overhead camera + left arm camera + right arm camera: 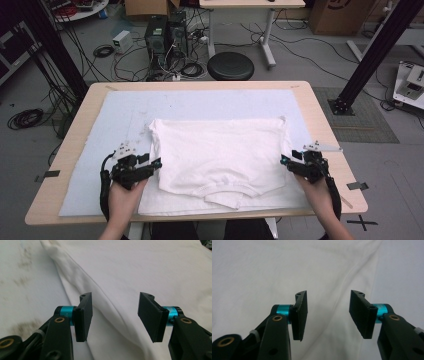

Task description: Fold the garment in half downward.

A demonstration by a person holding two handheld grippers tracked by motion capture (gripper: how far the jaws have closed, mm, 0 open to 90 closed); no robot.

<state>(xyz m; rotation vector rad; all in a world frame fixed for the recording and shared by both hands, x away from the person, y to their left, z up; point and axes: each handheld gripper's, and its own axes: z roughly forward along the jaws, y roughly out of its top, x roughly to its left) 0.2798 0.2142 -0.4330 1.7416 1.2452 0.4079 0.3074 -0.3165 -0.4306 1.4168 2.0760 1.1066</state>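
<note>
The white shirt (220, 155) lay flat in the middle of the table (320, 125). The left gripper (156, 163) sat at its nine o'clock edge and the right gripper (284, 160) at three o'clock. Both had their jaws spread apart and pinched nothing.

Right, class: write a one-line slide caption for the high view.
Two open hand-held grippers, left and right, flank a folded white T-shirt on the table.

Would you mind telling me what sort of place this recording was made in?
Most likely a lab or workshop: computer towers stand on the floor amid loose cables, cardboard boxes sit at the back, and black frame posts flank the table.
</note>
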